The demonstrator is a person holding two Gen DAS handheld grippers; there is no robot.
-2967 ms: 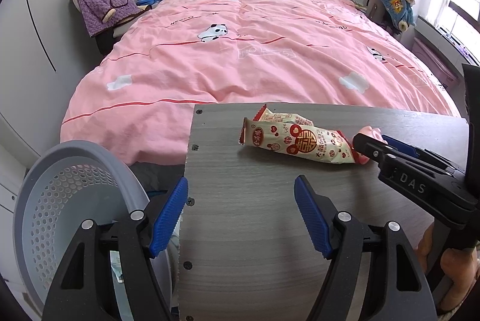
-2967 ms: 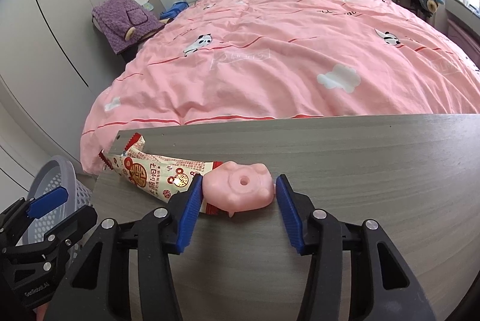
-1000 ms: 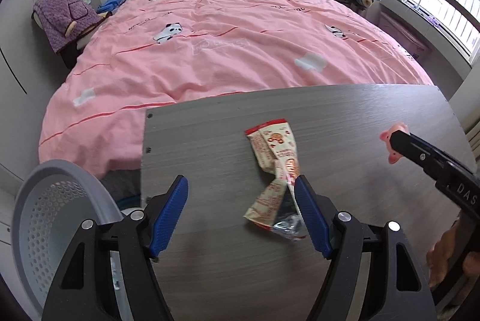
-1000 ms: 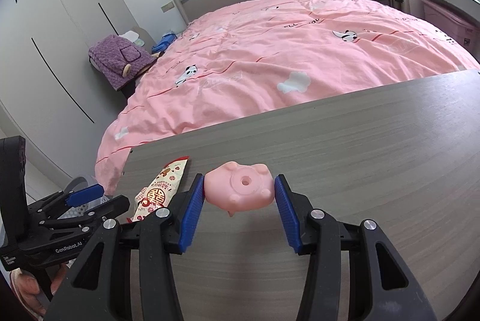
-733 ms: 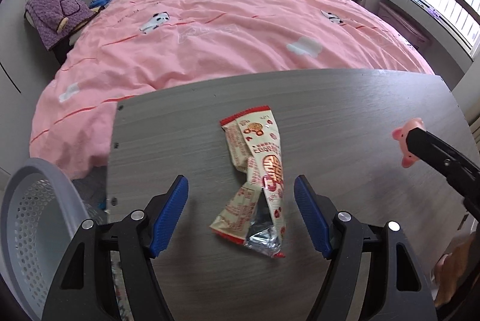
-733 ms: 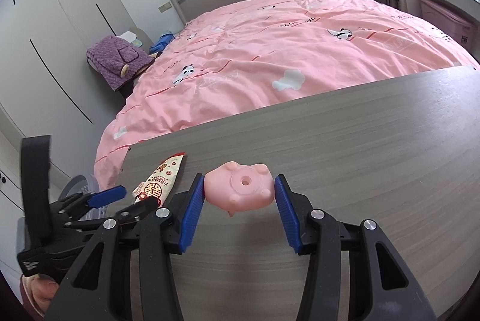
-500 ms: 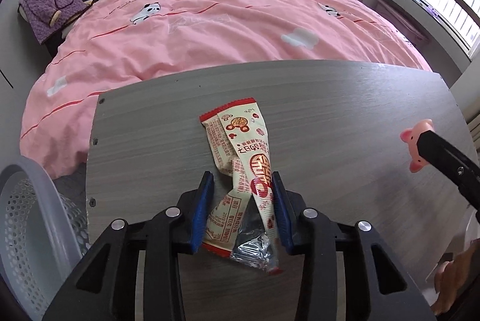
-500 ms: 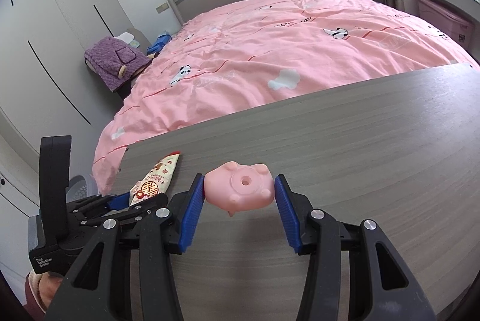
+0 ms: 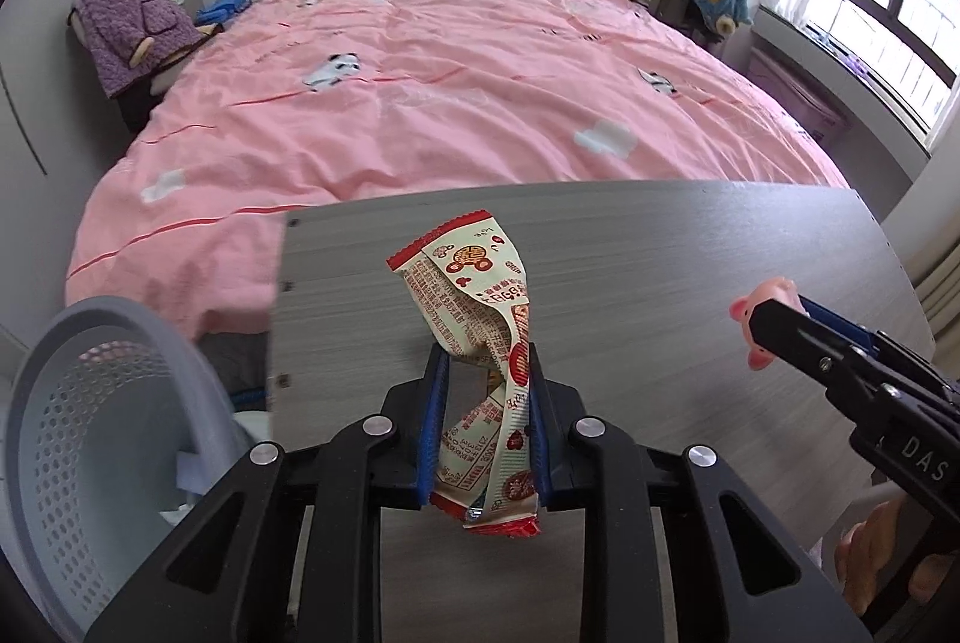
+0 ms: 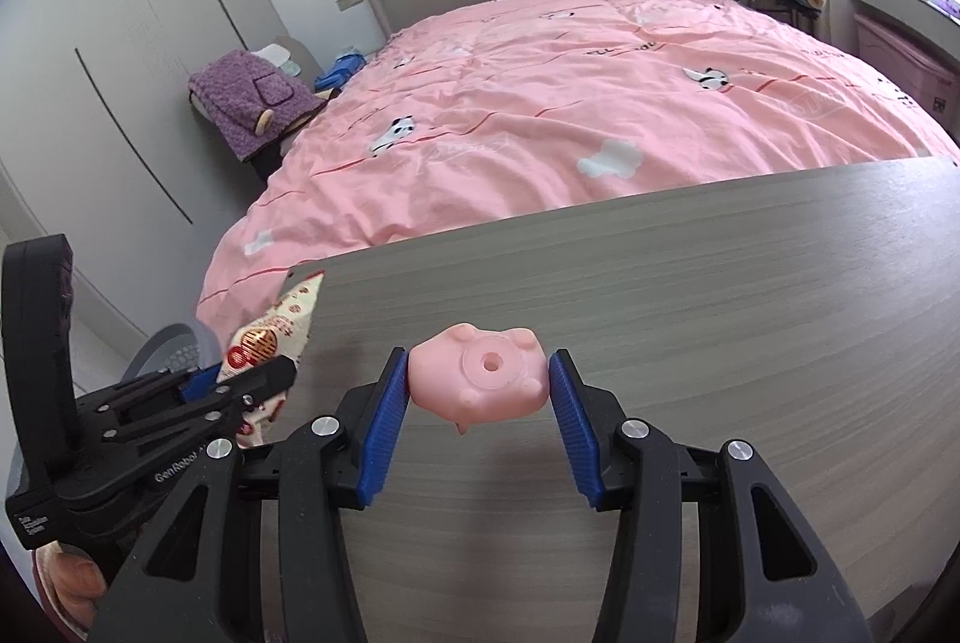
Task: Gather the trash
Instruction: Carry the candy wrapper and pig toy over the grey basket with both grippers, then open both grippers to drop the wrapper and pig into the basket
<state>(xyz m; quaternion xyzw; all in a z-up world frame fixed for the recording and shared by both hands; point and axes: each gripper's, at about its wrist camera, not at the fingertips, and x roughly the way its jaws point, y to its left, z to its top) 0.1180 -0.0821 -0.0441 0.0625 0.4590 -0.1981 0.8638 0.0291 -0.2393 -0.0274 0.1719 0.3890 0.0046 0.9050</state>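
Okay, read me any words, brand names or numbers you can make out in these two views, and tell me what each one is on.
"DAS": white letters on the black body of the right gripper, cut off at the frame edge.
"GenRobot": on the black body of the left gripper; what follows is hidden.
Small white label lower on that body: too small to read.
Snack wrapper: dense printed text and red emblems, too small and crumpled to read.

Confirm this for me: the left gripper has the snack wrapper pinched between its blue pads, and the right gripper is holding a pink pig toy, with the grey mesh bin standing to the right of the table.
One detail is off: the grey mesh bin stands to the left of the table, as the left wrist view shows. The rest holds: the left gripper, its jaws closing, pinches the snack wrapper, and the right gripper holds the pink pig toy.
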